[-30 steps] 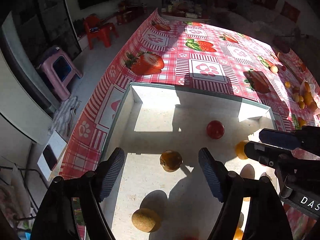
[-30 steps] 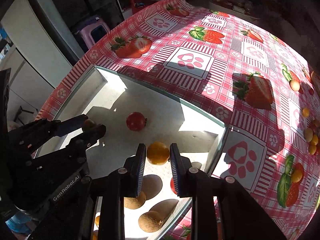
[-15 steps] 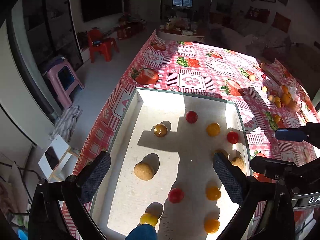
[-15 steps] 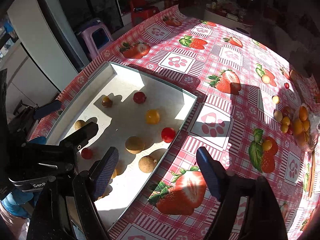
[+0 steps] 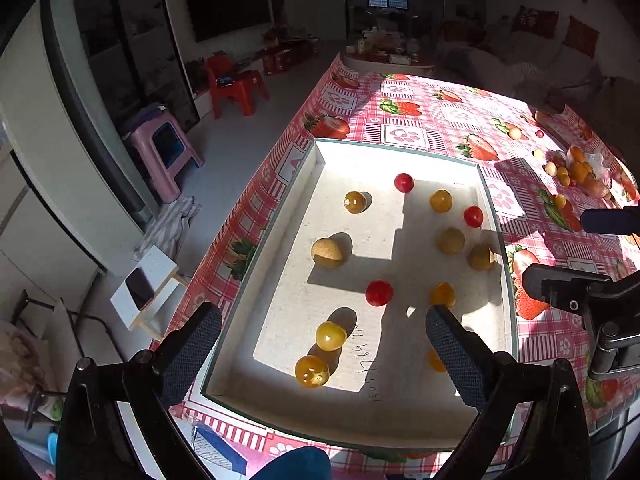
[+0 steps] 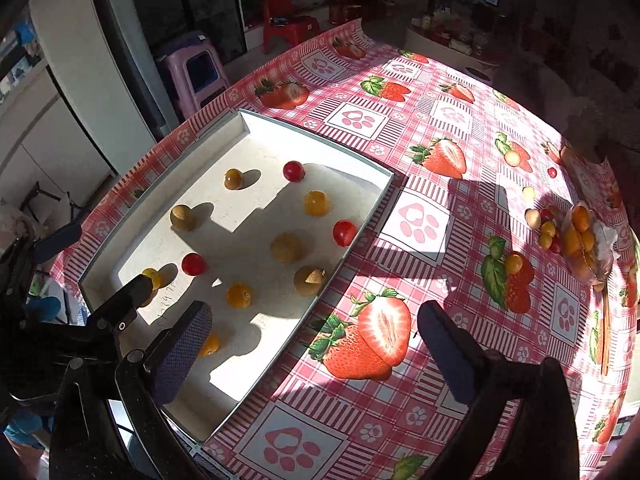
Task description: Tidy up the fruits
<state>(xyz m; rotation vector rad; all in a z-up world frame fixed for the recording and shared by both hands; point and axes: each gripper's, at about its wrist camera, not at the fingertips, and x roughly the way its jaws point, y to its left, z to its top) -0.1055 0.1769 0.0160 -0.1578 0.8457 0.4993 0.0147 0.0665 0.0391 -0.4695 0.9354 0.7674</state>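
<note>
A white shallow tray (image 5: 320, 152) (image 6: 256, 124) lies on the strawberry tablecloth. It holds several small fruits spaced apart: red tomatoes (image 5: 379, 293) (image 6: 344, 232), yellow-orange ones (image 5: 440, 201) (image 6: 317, 203) and tan round ones (image 5: 327, 252) (image 6: 286, 247). My left gripper (image 5: 322, 354) is open and empty, high above the tray's near end. My right gripper (image 6: 314, 342) is open and empty, above the tablecloth just right of the tray. More loose fruits (image 5: 560, 170) (image 6: 546, 228) lie at the far right beside a plastic bag of orange fruit (image 6: 586, 240).
The table's left edge drops to the floor, where a pink stool (image 5: 162, 150) (image 6: 198, 70) and a red chair (image 5: 234, 88) stand. A small white stand (image 5: 144, 286) is near the table's corner. A thin stick (image 6: 605, 332) lies at the right edge.
Both grippers have pulled up and back from the tray. The right gripper opened and left the orange fruit in the tray. It now sits over the tablecloth.
</note>
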